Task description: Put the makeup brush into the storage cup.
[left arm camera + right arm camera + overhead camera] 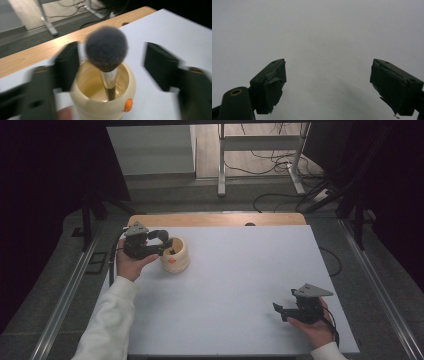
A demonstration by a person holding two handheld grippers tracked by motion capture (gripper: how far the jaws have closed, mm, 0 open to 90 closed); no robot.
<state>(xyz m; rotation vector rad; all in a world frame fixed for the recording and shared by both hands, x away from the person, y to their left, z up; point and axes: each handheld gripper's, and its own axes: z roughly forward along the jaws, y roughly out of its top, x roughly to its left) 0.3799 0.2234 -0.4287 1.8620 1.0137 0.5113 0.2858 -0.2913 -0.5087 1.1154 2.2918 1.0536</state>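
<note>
Your left gripper [110, 67] holds its black jaws apart on either side of a round, glossy cream pot [103, 100] with an orange button. A makeup brush [107, 50], fluffy grey head on a shiny metal ferrule, stands in the pot untouched. Your right gripper [328, 87] hovers wide open over the matte white tabletop [240, 270].

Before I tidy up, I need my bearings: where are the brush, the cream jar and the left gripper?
brush [106, 47], left gripper view, on its bristle head.
cream jar [128, 86], left gripper view, on its outer wall.
left gripper [110, 67], left gripper view, midway between its fingertips.
</note>
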